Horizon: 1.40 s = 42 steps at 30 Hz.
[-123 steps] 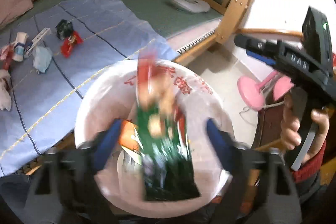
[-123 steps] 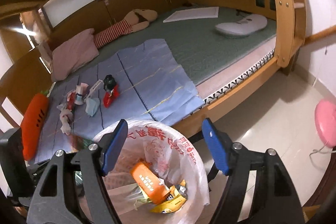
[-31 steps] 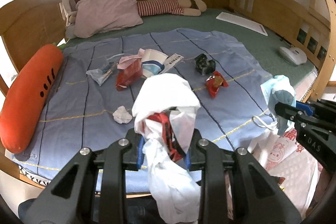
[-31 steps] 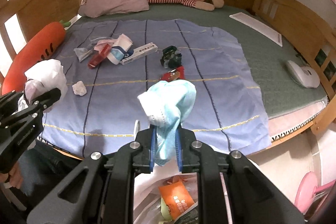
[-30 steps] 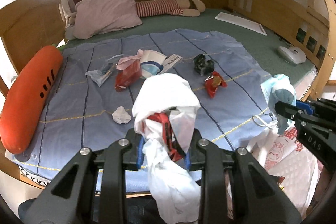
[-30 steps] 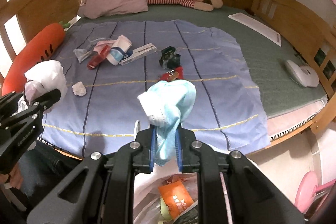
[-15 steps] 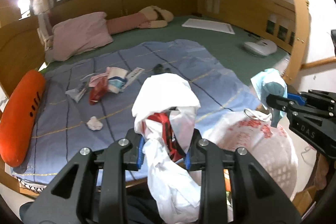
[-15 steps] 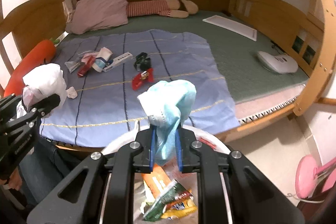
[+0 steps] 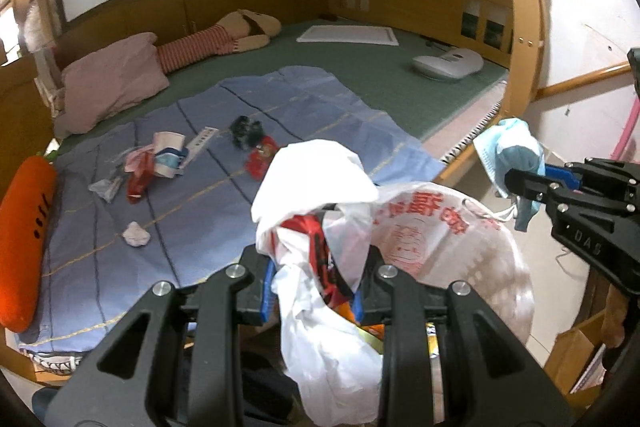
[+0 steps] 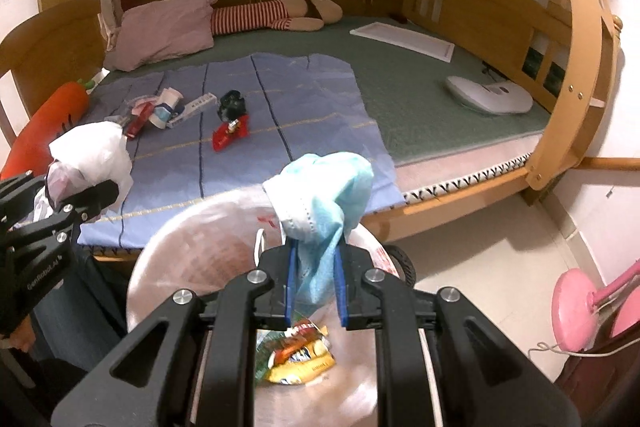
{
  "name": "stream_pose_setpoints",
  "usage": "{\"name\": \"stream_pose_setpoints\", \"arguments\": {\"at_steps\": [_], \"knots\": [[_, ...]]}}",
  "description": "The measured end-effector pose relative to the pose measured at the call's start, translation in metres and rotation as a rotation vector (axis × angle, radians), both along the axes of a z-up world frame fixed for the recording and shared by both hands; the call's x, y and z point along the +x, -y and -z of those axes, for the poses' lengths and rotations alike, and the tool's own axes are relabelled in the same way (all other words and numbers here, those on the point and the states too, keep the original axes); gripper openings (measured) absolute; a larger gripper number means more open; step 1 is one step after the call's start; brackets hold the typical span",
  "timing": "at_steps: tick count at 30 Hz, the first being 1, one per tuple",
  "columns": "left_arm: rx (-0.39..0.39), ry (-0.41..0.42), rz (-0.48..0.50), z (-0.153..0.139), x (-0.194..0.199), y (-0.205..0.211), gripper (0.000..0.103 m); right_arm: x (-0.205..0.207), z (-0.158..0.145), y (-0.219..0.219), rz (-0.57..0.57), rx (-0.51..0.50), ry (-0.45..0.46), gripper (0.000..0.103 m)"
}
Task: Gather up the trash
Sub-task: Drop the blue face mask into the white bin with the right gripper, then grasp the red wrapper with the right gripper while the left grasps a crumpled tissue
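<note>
Both grippers hang over the mouth of the white trash bag (image 9: 452, 243) that stands just off the near edge of the bed (image 10: 420, 107), fingers pointing forward toward the mattress. The left gripper (image 9: 312, 287) sits to the left of the right gripper (image 10: 314, 287), each showing at the side of the other's view. The bag's near rim is cut off below the fingers, and its blurred wall hides most of what lies inside; a few wrappers (image 10: 296, 355) show at the bottom.

The left gripper is clamped narrowly on a crumpled white plastic bag (image 9: 316, 187) with something red, perhaps a wrapper, bunched in it. The right gripper pinches a light blue face mask (image 10: 320, 187) between nearly closed fingers, directly above the bag's opening.

More trash lies on the blue sheet (image 10: 256, 99): a red wrapper (image 10: 230, 133), a paper cup (image 9: 168, 153), a white wad (image 9: 136, 234).
</note>
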<state>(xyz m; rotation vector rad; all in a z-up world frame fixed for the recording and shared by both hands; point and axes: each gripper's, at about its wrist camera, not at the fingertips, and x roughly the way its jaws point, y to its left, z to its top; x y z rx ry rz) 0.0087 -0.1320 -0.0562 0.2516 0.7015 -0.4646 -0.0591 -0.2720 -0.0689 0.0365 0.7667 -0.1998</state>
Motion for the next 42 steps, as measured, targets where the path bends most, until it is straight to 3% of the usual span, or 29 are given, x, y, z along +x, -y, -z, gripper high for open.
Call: {"name": "stream_pose_setpoints", "arguments": {"at_steps": [11, 16, 18, 20, 23, 27, 28, 30, 31, 32, 33, 37, 39, 42], "knots": [[-0.011, -0.047, 0.026, 0.009, -0.003, 0.008, 0.029, -0.002, 0.021, 0.01, 0.003, 0.05, -0.052, 0.017], [-0.033, -0.073, 0.018, 0.012, 0.003, 0.004, 0.029, 0.003, 0.037, 0.011, -0.037, 0.087, -0.127, 0.017], [-0.036, -0.076, 0.015, 0.013, 0.005, 0.002, 0.029, 0.005, 0.045, 0.009, -0.103, 0.112, -0.177, 0.026], [-0.037, -0.079, 0.015, 0.014, 0.006, 0.002, 0.029, 0.003, 0.043, 0.009, -0.111, 0.096, -0.171, 0.057], [-0.038, -0.101, 0.033, 0.018, 0.007, 0.004, 0.029, -0.005, 0.027, 0.017, -0.078, 0.099, -0.085, 0.062], [-0.075, -0.185, 0.135, 0.029, 0.006, 0.015, 0.032, -0.019, 0.007, 0.05, 0.087, 0.139, 0.045, 0.063], [-0.101, -0.229, 0.181, 0.033, 0.006, 0.018, 0.035, -0.02, 0.005, 0.056, 0.117, 0.148, 0.059, 0.063], [-0.142, -0.306, 0.25, 0.04, 0.006, 0.024, 0.054, -0.023, 0.004, 0.069, 0.161, 0.175, 0.072, 0.063], [-0.165, -0.351, 0.285, 0.045, 0.007, 0.026, 0.069, -0.022, 0.005, 0.073, 0.17, 0.183, 0.071, 0.063], [-0.172, -0.359, 0.292, 0.046, 0.008, 0.026, 0.081, -0.02, 0.006, 0.076, 0.179, 0.19, 0.069, 0.063], [-0.18, -0.355, 0.291, 0.047, 0.01, 0.025, 0.084, -0.018, 0.007, 0.078, 0.186, 0.198, 0.067, 0.063], [-0.225, -0.27, 0.149, 0.036, 0.042, -0.011, 0.087, -0.01, 0.015, 0.079, 0.181, 0.232, 0.04, 0.065], [-0.218, -0.216, -0.015, 0.033, 0.073, -0.043, 0.087, -0.003, 0.018, 0.077, 0.176, 0.226, 0.022, 0.065], [-0.096, -0.168, -0.41, 0.051, 0.141, -0.111, 0.087, 0.015, 0.022, 0.072, 0.169, 0.218, -0.009, 0.065]]}}
